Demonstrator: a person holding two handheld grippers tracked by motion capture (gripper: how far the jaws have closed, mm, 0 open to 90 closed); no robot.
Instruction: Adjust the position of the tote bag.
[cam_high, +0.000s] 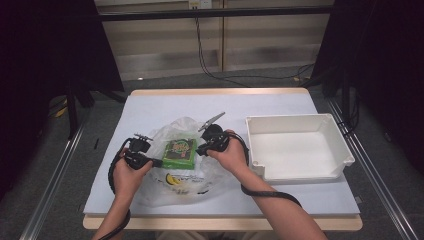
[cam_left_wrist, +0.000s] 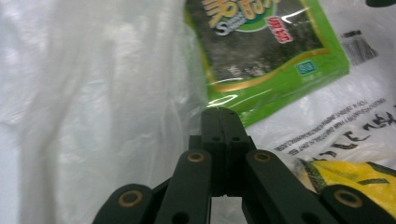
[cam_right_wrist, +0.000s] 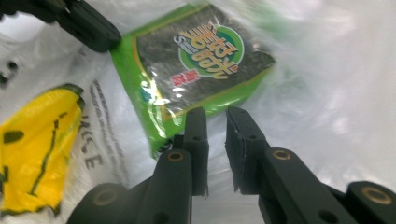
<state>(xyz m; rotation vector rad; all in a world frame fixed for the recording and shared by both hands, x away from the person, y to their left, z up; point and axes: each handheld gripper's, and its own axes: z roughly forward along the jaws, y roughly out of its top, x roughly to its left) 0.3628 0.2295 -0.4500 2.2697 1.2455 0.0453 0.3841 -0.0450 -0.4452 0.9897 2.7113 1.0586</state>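
A: High view, what's happening?
B: I'm working a green seaweed pkt (cam_high: 179, 153) lying on the plastic bag (cam_high: 165, 187), mid worktop (cam_high: 150, 107), w/ the white bin (cam_high: 300, 145) waiting to the right, prob its destination.
A: Left gripper view?
B: My left claw (cam_left_wrist: 221, 116) is clamped shut on bag film at the pkt's edge, pinning the bag.
A: Right gripper view?
B: My right claw (cam_right_wrist: 216, 116) is hanging slightly open at the pkt's near edge, gripping nothing, lining up for a pinch.

packet (cam_high: 179, 153) on bag (cam_high: 200, 180) — tray (cam_high: 300, 165) right
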